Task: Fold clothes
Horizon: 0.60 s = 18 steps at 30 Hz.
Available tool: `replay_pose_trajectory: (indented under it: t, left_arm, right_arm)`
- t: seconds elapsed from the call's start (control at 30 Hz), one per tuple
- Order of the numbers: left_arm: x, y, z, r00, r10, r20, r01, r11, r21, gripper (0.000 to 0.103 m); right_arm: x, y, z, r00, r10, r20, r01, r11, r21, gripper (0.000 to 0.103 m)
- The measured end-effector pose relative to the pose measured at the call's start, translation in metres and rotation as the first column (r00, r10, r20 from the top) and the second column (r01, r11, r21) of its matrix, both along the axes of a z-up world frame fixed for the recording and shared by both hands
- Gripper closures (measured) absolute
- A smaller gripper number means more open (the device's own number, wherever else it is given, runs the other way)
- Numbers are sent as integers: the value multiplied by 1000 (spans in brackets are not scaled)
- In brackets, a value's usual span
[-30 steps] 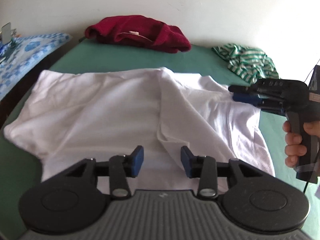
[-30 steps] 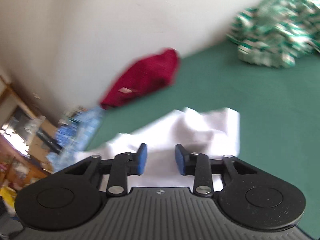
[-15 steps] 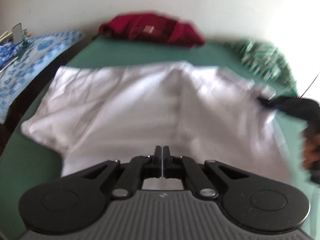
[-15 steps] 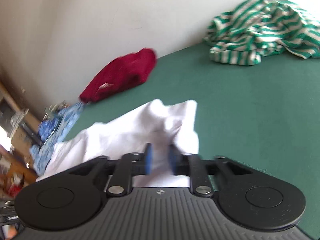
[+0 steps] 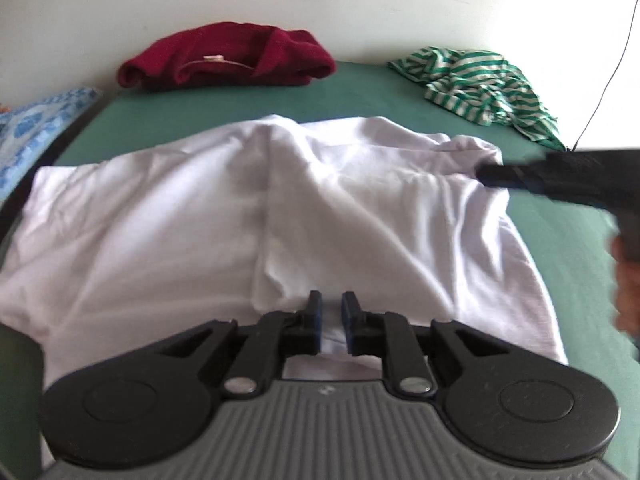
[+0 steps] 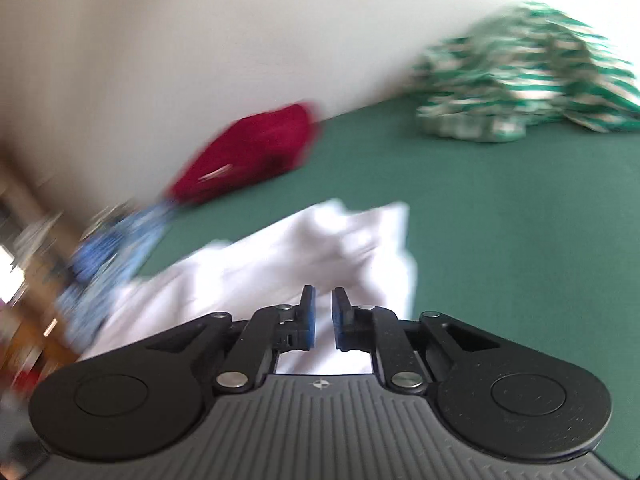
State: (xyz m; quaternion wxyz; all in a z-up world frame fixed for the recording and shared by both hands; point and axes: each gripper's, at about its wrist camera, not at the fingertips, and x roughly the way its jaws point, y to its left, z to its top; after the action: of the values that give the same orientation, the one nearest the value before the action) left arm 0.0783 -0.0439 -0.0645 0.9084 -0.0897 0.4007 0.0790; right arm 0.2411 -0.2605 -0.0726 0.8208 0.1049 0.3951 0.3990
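A white shirt [image 5: 160, 220] lies spread on the green bed sheet [image 5: 360, 92], with a fold running down its middle. My left gripper [image 5: 331, 308] hovers over the shirt's near hem. Its jaws are opening, a narrow gap shows between the blue pads, and white cloth shows through it without being pressed. In the left wrist view my right gripper [image 5: 486, 172] is blurred, held by a hand [image 5: 628, 292], with its tips at the shirt's right edge. In its own view the right gripper [image 6: 321, 308] is over a bunched corner of the shirt [image 6: 280, 264]. Its jaws are also opening, slightly apart.
A dark red garment [image 5: 228, 60] lies crumpled at the back by the wall. At the back right sits a green-and-white striped garment [image 5: 484, 84]. A blue patterned cloth [image 5: 36, 120] lies off the bed's left side. A thin cable [image 5: 608, 72] hangs on the right wall.
Both grippers' jaws went from wide apart to shut and now stand slightly apart. The shirt's right corner is more bunched. The right wrist view has swung and blurred.
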Motion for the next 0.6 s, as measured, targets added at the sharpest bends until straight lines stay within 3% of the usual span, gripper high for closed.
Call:
replay_pose_trajectory:
  t: [0.07, 0.13, 0.17, 0.3, 0.5, 0.6]
  left_arm:
    - [-3, -1, 2, 1000, 2, -8, -2, 1000, 19, 86]
    - [-5, -5, 5, 1000, -6, -21, 7, 999, 53, 85]
    - [-8, -8, 8, 1000, -15, -19, 16, 998, 61, 84]
    - [-16, -27, 16, 996, -83, 13, 82, 993, 82, 65]
    - [-25, -44, 11, 984, -176, 5, 175, 982, 64, 65]
    - [-42, -46, 13, 974, -225, 14, 225, 974, 29, 64]
  right_arm:
    - [-21, 5, -5, 993, 114, -28, -115, 992, -42, 91]
    - [-40, 5, -13, 987, 159, -31, -161, 982, -102, 93]
    - [-50, 1, -13, 986, 165, -10, -165, 981, -101, 87]
    - [-93, -14, -10, 966, 255, 34, -249, 961, -117, 87]
    - [-179, -25, -4, 923, 370, 104, -335, 908, -252, 86]
    - [-227, -31, 0, 919, 373, 128, -321, 897, -305, 76]
